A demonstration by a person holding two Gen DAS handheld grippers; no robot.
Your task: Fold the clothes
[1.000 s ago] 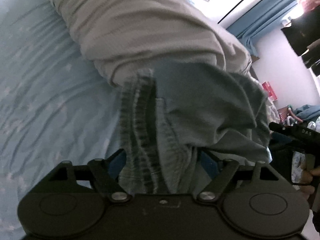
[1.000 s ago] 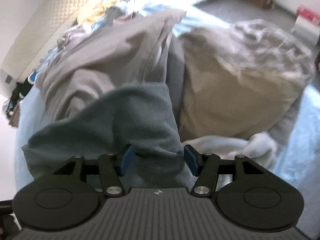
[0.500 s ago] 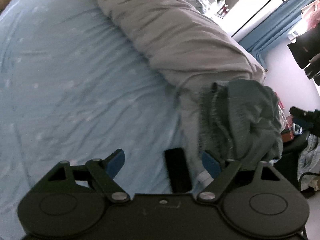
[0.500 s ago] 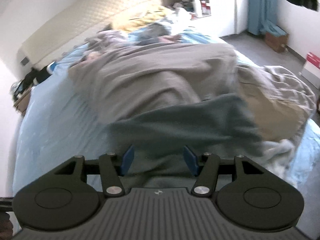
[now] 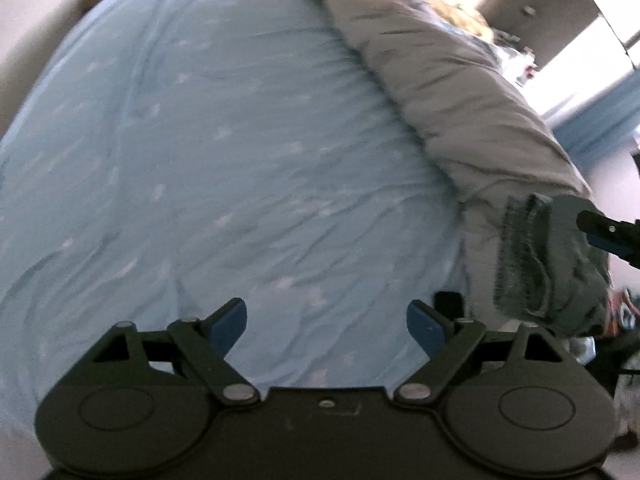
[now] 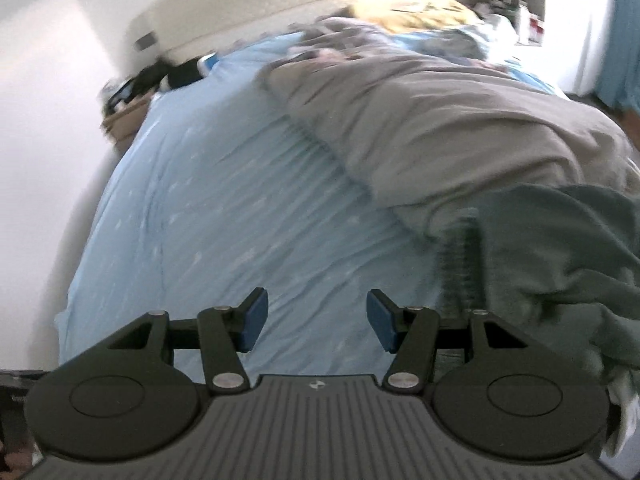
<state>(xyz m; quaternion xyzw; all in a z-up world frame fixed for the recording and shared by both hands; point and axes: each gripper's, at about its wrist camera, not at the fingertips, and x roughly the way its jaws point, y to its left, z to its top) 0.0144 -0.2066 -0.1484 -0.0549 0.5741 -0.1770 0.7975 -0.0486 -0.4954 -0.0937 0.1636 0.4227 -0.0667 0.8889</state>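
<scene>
Teal knit garment [image 6: 560, 264] looks soft and floppy; I'd pinch its ribbed hem [image 5: 516, 256]. My left tool [image 5: 325, 325] and right tool [image 6: 317, 319] gape empty.

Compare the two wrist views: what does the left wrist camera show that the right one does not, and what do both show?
Left wrist only: the tip of the right gripper over the garment, and a dark flat object on the sheet.
Right wrist only: the cream headboard and dark clutter beside the bed.
Both: light blue bedsheet, grey duvet, crumpled teal garment, and open, empty jaws.
</scene>
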